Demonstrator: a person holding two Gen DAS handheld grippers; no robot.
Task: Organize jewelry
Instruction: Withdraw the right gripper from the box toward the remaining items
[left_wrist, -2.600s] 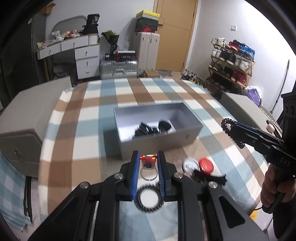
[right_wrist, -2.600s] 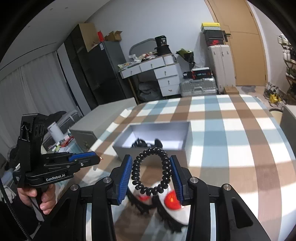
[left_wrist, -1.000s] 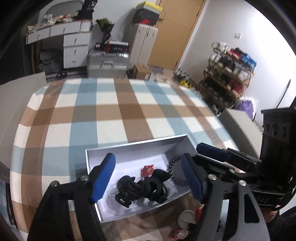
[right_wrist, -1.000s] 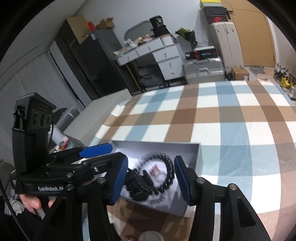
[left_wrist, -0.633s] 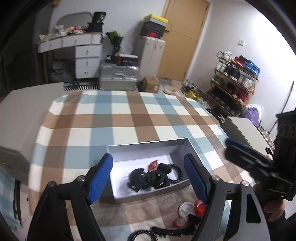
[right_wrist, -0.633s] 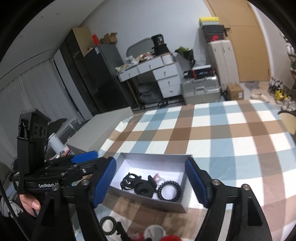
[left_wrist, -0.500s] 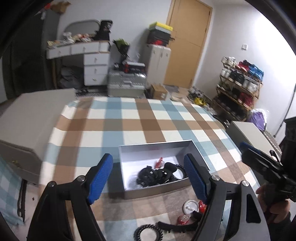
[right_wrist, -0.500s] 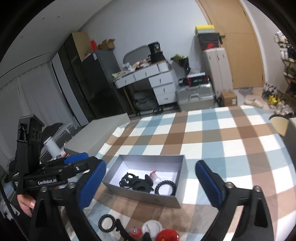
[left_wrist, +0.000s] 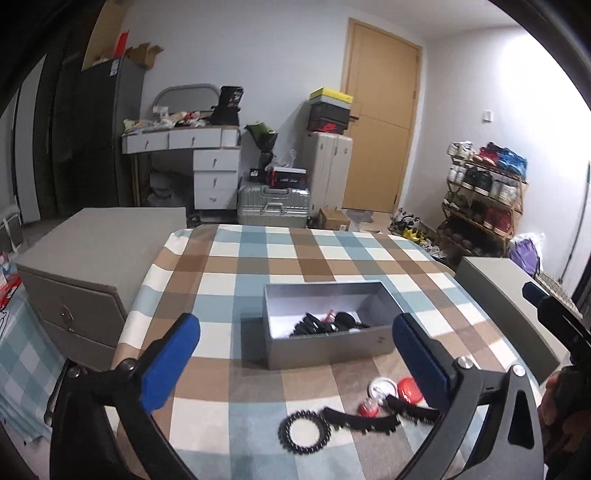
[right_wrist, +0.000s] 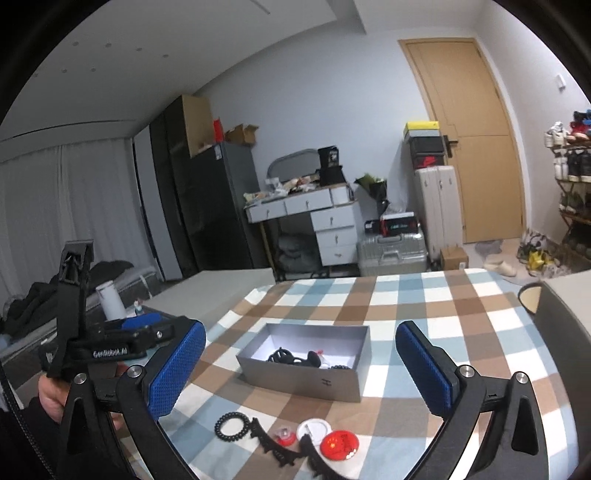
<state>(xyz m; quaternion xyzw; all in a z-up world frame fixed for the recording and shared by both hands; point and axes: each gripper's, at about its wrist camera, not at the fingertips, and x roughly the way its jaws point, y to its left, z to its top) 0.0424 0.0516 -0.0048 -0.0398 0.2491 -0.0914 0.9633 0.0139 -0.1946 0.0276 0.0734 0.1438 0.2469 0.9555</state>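
Observation:
A grey open box stands on the checked tablecloth and holds several black hair pieces and a small red piece. In front of it lie a black spiral hair tie, a black toothed headband, a small red ring, a white round badge and a red round badge. My left gripper is open and empty, raised behind these. My right gripper is open and empty, also raised.
A grey cabinet stands left of the table, another grey unit to its right. A desk, suitcases, a shoe rack and a door lie beyond. The table's near edge is close below both grippers.
Both grippers let go of their pieces into the box, opened wide and pulled back and up. The spiral tie the right one held now lies in the box.

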